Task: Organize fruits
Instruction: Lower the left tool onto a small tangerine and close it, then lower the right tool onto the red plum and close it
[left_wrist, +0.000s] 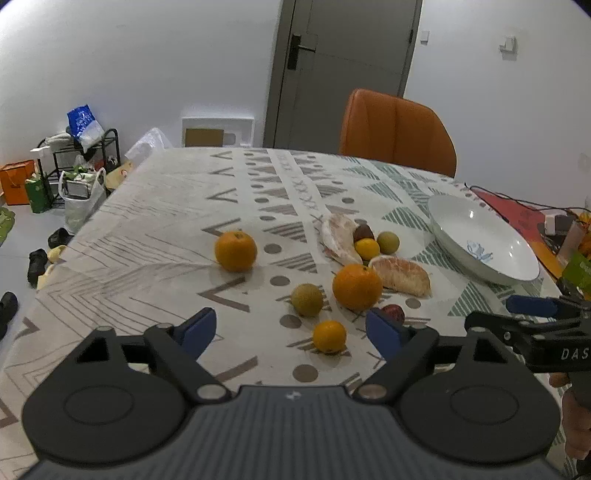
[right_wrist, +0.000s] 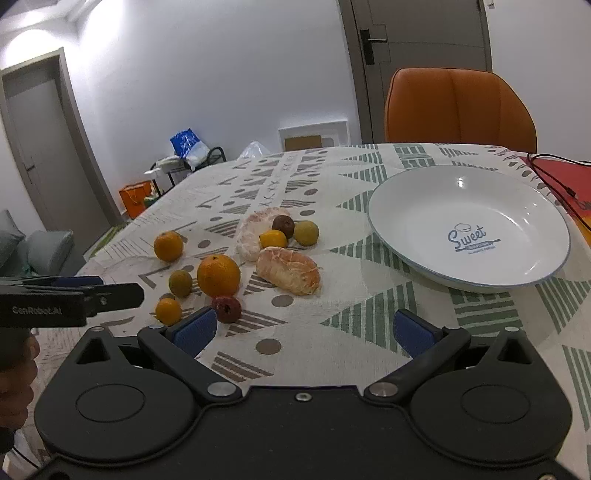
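Observation:
Loose fruit lies on the patterned tablecloth: a large orange (left_wrist: 357, 287) (right_wrist: 218, 275), a second orange (left_wrist: 235, 251) (right_wrist: 168, 246), several small citrus and green fruits such as a small orange (left_wrist: 329, 336) (right_wrist: 168, 311), two peeled pomelo pieces (left_wrist: 402, 276) (right_wrist: 288, 270), and a dark red fruit (right_wrist: 226, 308). A white plate (left_wrist: 480, 242) (right_wrist: 469, 225) holds nothing and sits to the right of the fruit. My left gripper (left_wrist: 291, 330) hovers open just short of the small orange. My right gripper (right_wrist: 304, 330) is open over bare cloth between fruit and plate.
An orange chair (left_wrist: 397, 131) (right_wrist: 458, 107) stands at the table's far edge. A red mat with cables (right_wrist: 557, 177) lies at the right of the plate. Bags, a rack and shoes (left_wrist: 74, 177) clutter the floor beyond the left table edge.

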